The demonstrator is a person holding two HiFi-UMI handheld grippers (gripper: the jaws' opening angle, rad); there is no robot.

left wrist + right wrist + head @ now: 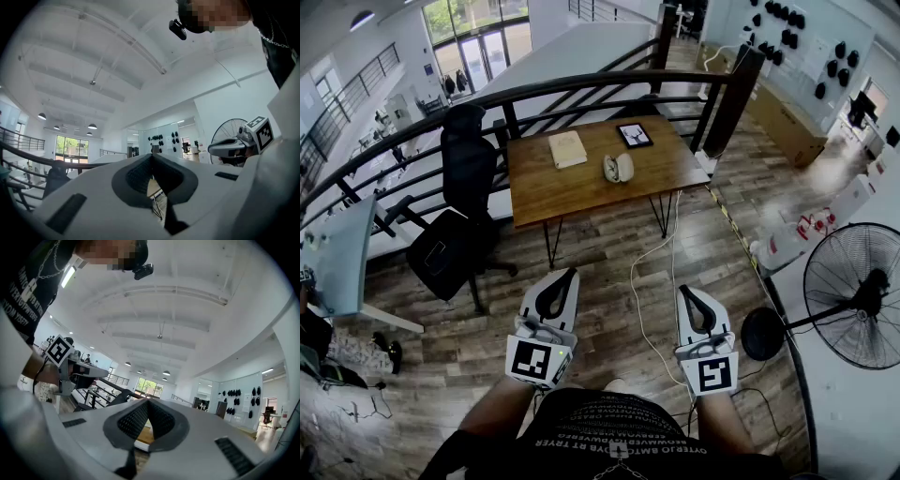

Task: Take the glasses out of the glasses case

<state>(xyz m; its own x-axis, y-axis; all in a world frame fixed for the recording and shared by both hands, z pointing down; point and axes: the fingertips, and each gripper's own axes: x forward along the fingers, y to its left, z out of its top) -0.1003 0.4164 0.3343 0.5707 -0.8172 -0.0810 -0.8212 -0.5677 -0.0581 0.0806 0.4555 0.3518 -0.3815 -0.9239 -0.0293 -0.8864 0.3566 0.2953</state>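
The pale glasses case [619,167] lies near the middle of a wooden table [534,187] far ahead of me. At this distance I cannot tell whether glasses are in it. Both grippers are held close to my body above the floor, well short of the table. My left gripper [571,273] is shut with nothing in it, its jaws meeting at the tip [151,156]. My right gripper [684,291] is shut and empty as well, tips together [147,402]. Both point level toward the table.
A beige pad [567,148] and a dark framed tablet [635,135] also lie on the table. A black office chair [455,216] stands to its left and a curved railing [581,89] runs behind it. A floor fan [858,295] is at the right, and a white cable [642,291] crosses the wooden floor.
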